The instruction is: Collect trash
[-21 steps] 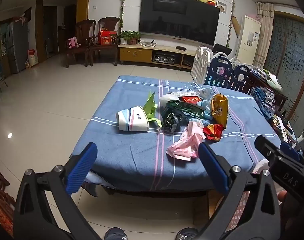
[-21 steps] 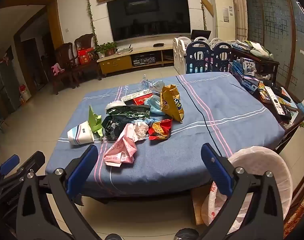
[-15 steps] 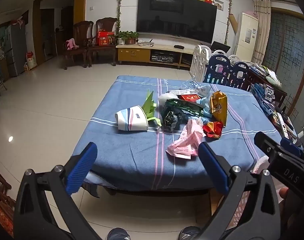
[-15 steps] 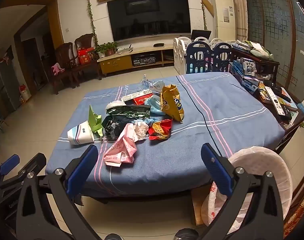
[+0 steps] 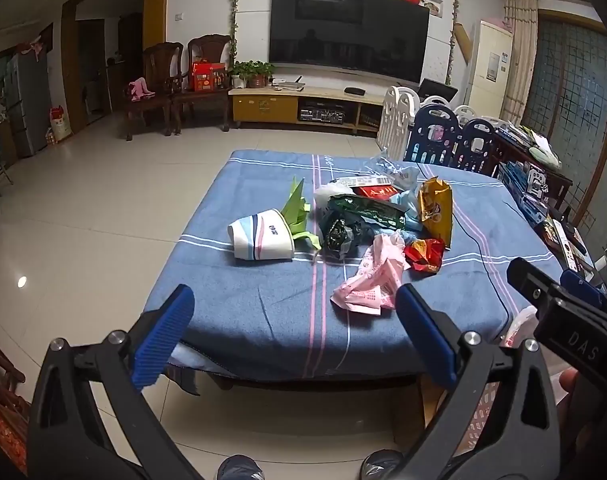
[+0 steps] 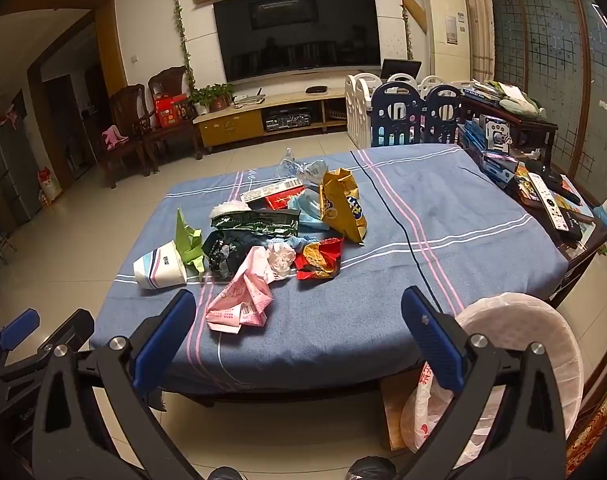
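Both the left tool [image 5: 291, 330] and right tool [image 6: 299, 328] hover spread and empty, trash pile [image 6: 263, 232] at twelve o'clock on the surface [image 6: 443, 216].

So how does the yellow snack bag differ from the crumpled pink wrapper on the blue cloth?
The yellow snack bag stands up, puffed; the crumpled pink wrapper lies flat. The bag sits farther back in the pile; the wrapper lies nearest the table's front edge. Both rest untouched on the cloth.
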A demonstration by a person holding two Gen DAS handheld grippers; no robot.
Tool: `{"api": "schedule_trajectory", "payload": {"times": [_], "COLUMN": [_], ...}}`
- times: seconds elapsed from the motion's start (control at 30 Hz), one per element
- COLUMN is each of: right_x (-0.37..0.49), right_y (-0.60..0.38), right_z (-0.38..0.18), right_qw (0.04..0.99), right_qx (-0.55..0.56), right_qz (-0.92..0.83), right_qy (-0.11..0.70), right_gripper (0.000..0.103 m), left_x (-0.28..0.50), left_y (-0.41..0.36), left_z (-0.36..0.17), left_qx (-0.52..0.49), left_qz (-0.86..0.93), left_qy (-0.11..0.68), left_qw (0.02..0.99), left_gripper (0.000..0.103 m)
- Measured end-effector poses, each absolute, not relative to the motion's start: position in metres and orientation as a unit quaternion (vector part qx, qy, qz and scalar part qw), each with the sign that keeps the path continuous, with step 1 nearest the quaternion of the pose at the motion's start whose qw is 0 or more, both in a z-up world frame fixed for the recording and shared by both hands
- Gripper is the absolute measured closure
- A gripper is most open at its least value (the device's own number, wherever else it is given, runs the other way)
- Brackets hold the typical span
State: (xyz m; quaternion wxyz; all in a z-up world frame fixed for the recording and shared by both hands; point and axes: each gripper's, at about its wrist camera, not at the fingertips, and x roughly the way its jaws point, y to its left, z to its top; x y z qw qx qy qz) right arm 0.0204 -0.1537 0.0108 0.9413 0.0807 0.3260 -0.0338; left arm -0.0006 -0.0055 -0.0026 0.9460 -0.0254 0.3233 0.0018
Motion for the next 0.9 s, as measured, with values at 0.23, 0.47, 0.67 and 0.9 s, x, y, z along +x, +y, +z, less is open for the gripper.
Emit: {"api": "schedule_trajectory", "payload": {"times": [0.23, 0.47, 0.67, 0.9], "right_x": [0.0208, 0.0203, 0.0208, 0.0204], "right_y": [-0.1539, -0.1545, -0.1549, -0.1551], "right_z": [0.0107, 0.0101, 0.0101, 0.0103], "right_qw": [0.941, 0.941, 0.941, 0.941], "right_qx": [0.082, 0.084, 0.085, 0.085], "right_qz": [-0.034, -0.034, -0.034, -0.034], "right_qy": [0.326, 0.325, 0.326, 0.325], "right_gripper": [0.003, 0.003, 0.003, 0.003], "left_x": [-0.0002, 0.0001, -0.0001, -0.0002], "left_y": [-0.0072, -0.0088, -0.0093, -0.0099], "left_z": [-0.0026, -0.0036, -0.0035, -0.0037], "left_qx": [-0.021, -0.017, -0.017, -0.015], "left_qz": [0.001, 0.000, 0.000, 0.000], "left_qy": [0.324, 0.325, 0.325, 0.325], "left_qw": [0.946, 0.946, 0.946, 0.946], "left_gripper": [0.003, 0.003, 0.003, 0.003]}}
